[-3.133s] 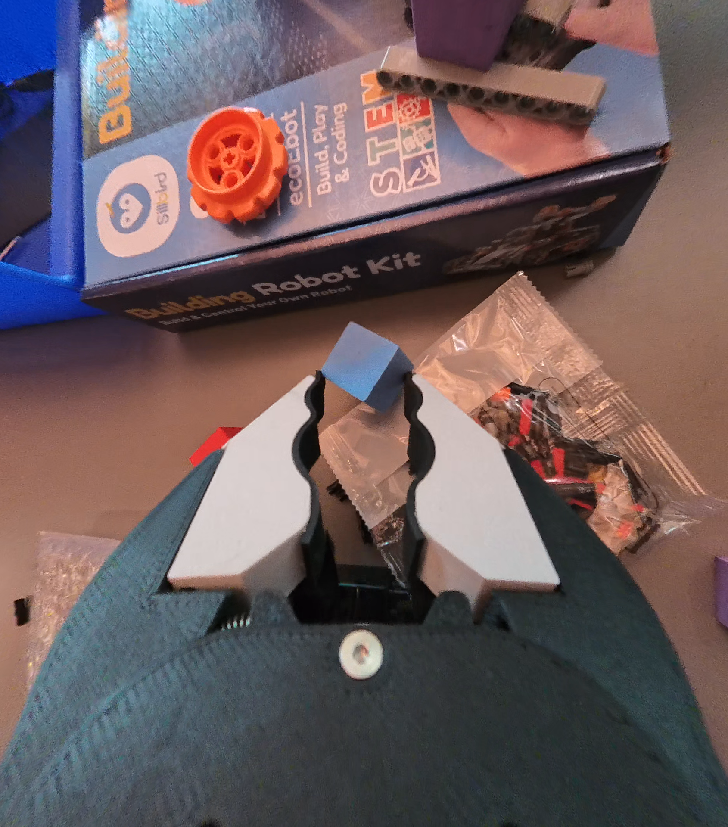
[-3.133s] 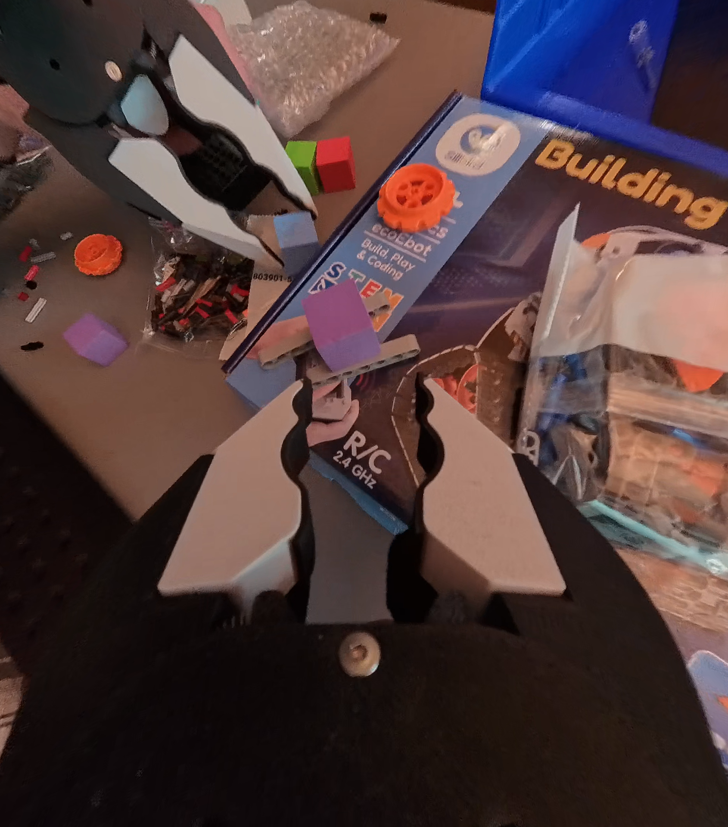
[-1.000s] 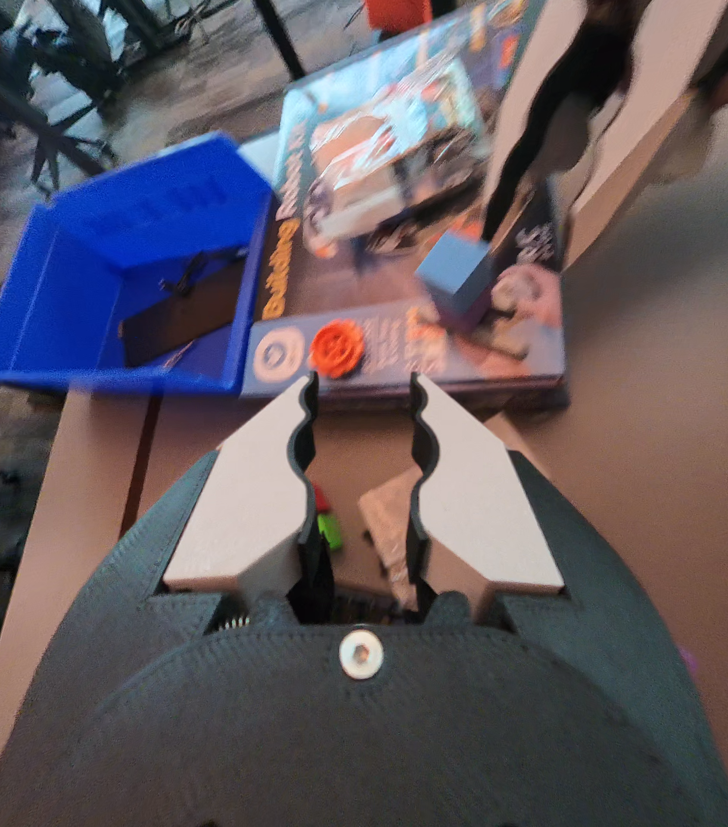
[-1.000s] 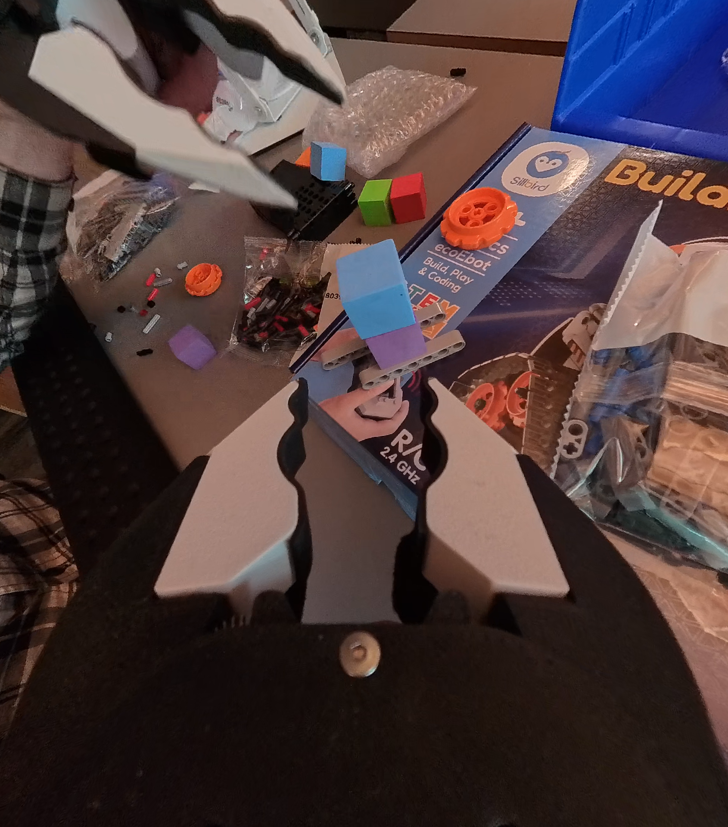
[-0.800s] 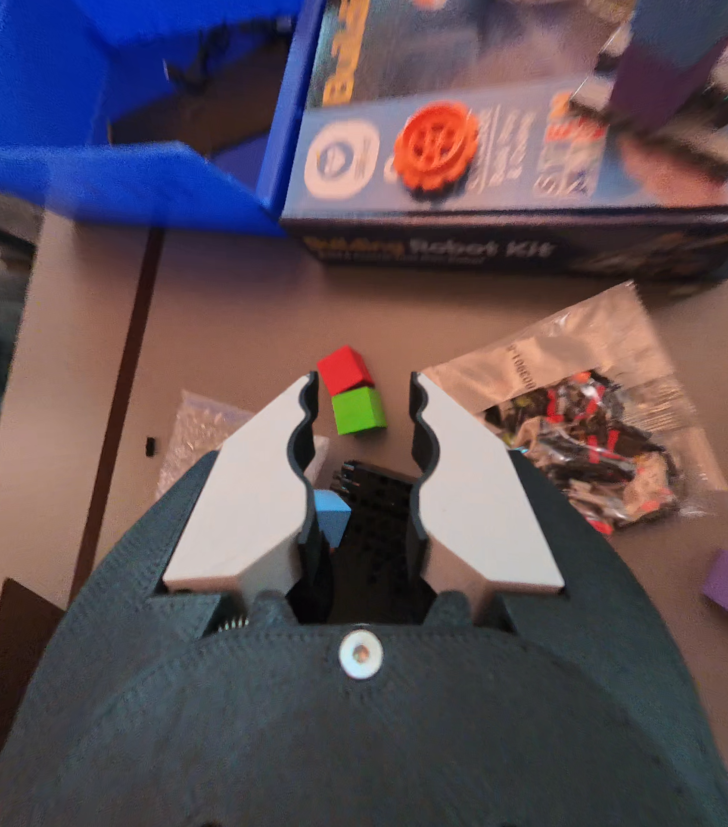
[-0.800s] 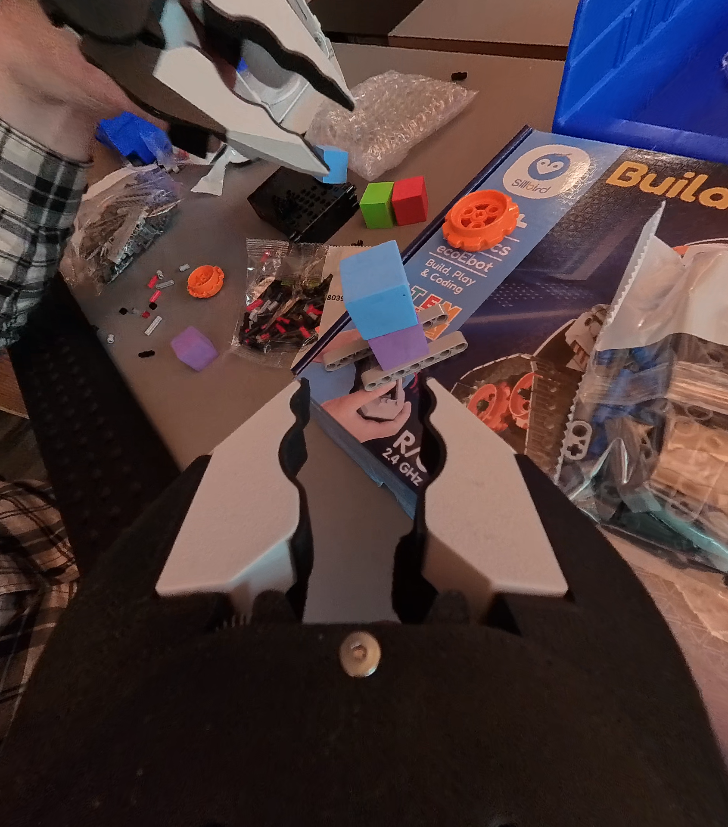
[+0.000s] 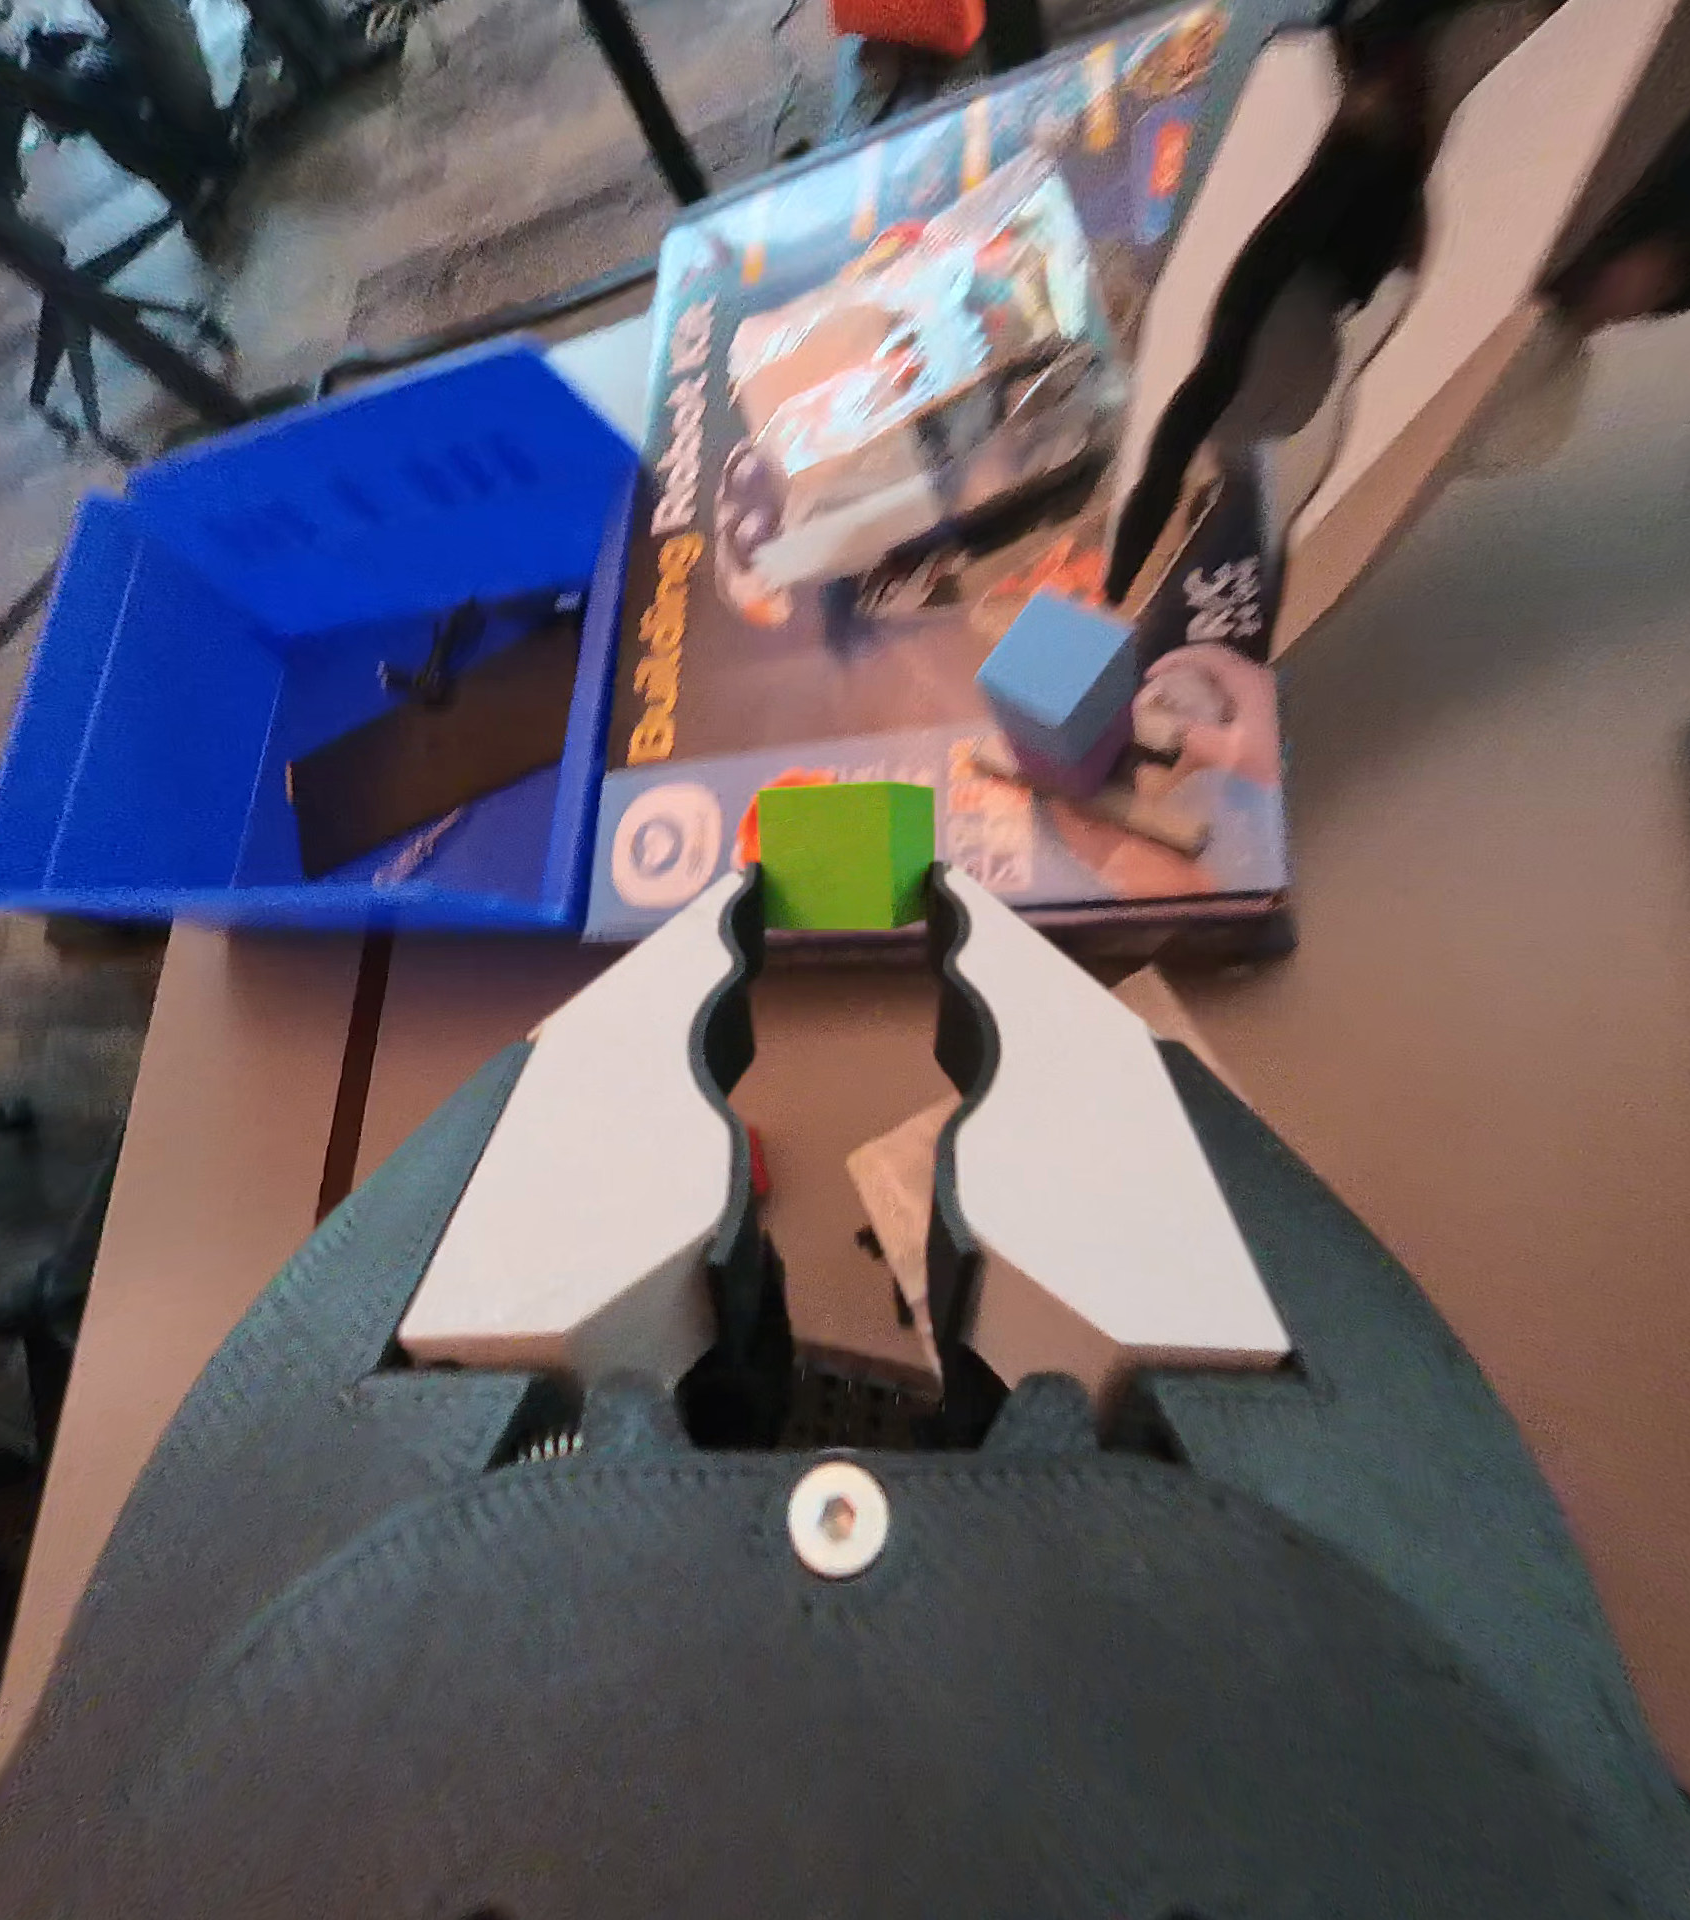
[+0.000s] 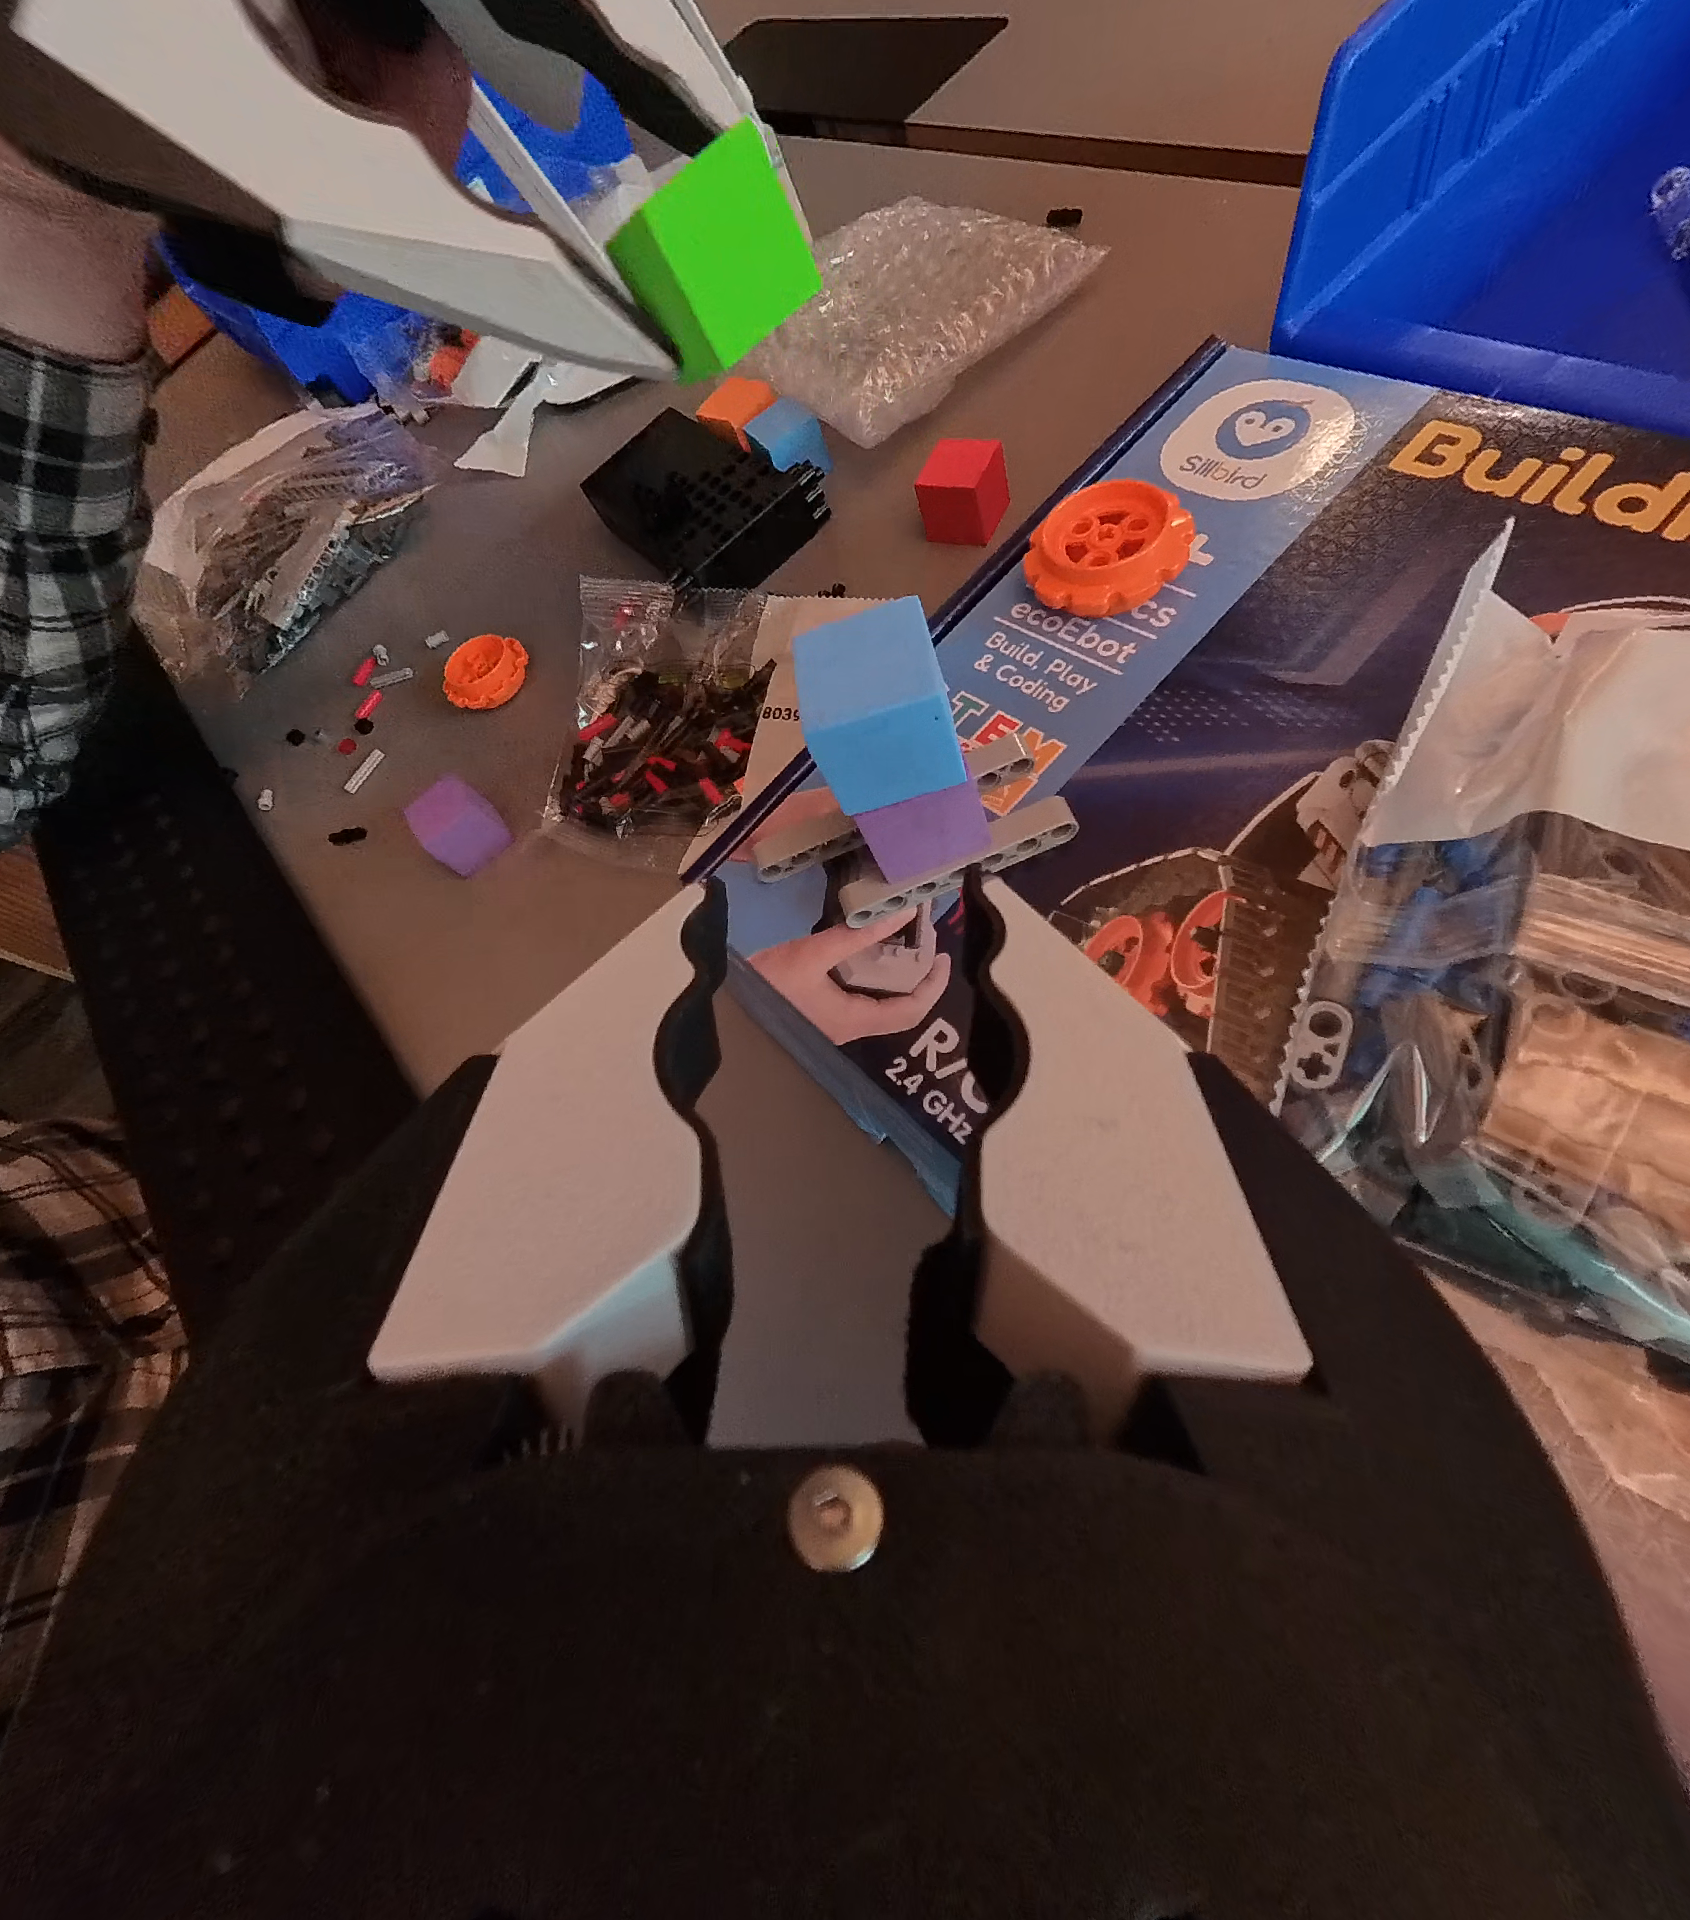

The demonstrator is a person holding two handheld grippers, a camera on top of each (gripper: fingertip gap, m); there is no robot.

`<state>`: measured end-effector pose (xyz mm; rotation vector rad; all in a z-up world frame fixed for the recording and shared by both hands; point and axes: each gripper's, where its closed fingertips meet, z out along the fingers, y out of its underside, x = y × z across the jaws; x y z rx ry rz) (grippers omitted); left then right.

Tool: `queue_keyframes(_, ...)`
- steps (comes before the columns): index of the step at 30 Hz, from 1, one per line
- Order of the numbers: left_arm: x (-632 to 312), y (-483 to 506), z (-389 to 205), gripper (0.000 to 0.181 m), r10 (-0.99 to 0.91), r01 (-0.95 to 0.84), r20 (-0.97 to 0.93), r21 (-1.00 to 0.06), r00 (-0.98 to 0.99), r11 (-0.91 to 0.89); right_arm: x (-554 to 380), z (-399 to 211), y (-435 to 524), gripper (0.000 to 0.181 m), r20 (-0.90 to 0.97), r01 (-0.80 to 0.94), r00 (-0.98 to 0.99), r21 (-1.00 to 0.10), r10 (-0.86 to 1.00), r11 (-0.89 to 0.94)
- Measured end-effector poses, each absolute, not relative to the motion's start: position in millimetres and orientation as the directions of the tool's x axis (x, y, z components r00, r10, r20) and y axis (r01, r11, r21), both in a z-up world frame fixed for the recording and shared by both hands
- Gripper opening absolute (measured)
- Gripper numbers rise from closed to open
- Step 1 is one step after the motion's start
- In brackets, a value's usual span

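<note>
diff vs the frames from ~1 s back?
The left claw has taken hold of the green cube that lay beside the red cube and lifted it off the table. Unchanged: the blue cube sits on the purple cube atop the kit box; the right claw is open and empty.

Office or workroom set up for hobby kit assembly. A plain grey worktop (image 8: pixel 529 966) carries a boxed building kit (image 8: pixel 1360 748) at 2 o'clock, a blue storage bin (image 8: pixel 1506 208) at 1 o'clock, and bagged small parts (image 8: pixel 659 727). Chair bases (image 7: pixel 93 270) stand on carpet at 11 o'clock.
</note>
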<state>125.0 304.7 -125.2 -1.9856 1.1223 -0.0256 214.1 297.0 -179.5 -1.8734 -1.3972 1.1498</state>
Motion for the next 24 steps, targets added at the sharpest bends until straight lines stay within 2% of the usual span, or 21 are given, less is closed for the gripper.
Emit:
queue_keyframes(5,172.8,306.3,-125.1,0.029,-0.788,-0.758,-0.378,-0.631,0.486,-0.164,215.0,-179.3,296.7,0.044,-0.319,0.488,0.102,-0.809,0.942,-0.327)
queue_keyframes(12,185.4,312.4,-145.2,0.030,-0.819,-0.821,-0.398,-0.551,0.413,-0.146,217.3,-178.1,296.1,0.044,-0.319,0.486,0.098,-0.811,0.943,-0.325)
queue_keyframes(19,188.5,313.3,-148.9,0.031,-0.825,-0.816,-0.386,-0.560,0.412,-0.146,218.9,-176.8,295.2,0.043,-0.324,0.477,0.090,-0.816,0.942,-0.327)
queue_keyframes(24,185.9,310.5,-144.3,0.040,-0.820,-0.805,-0.394,-0.579,0.414,-0.128,220.0,-175.6,293.7,0.043,-0.324,0.474,0.086,-0.819,0.942,-0.325)
